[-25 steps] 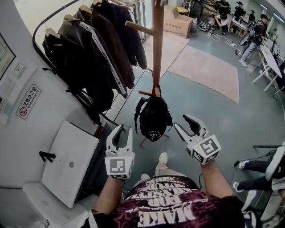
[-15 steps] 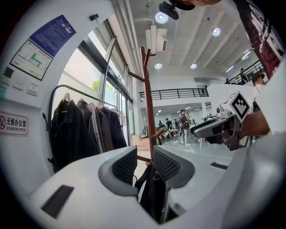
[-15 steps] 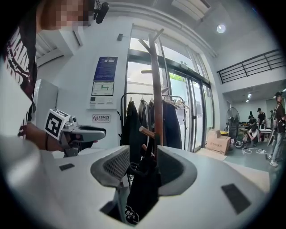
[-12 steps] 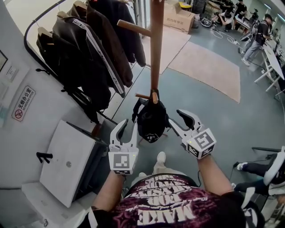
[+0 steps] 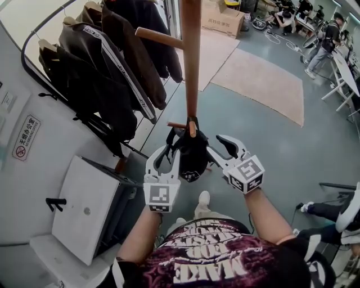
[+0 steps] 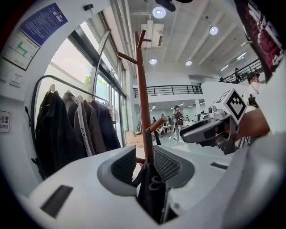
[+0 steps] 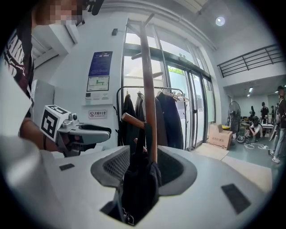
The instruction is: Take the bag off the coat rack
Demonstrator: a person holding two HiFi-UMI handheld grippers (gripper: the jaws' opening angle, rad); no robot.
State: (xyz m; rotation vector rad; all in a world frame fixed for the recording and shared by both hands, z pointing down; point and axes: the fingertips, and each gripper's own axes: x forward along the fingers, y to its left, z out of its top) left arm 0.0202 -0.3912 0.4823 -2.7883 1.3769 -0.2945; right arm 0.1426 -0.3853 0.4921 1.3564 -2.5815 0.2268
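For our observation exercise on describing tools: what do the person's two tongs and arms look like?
The left tongs and right tongs are white moulded plastic with curved jaws lined by dark grey ribbed pads. Each carries a white cube printed with black square markers. No cables show. The person wears a dark short-sleeved T-shirt with pink lettering.

- Bright, even daylight from windows [image 6: 85, 67] plus ceiling lights [image 6: 158, 12]; shadows soft
- Gripper views strongly fisheye, corners black; nearest surfaces slightly soft, possibly defocused
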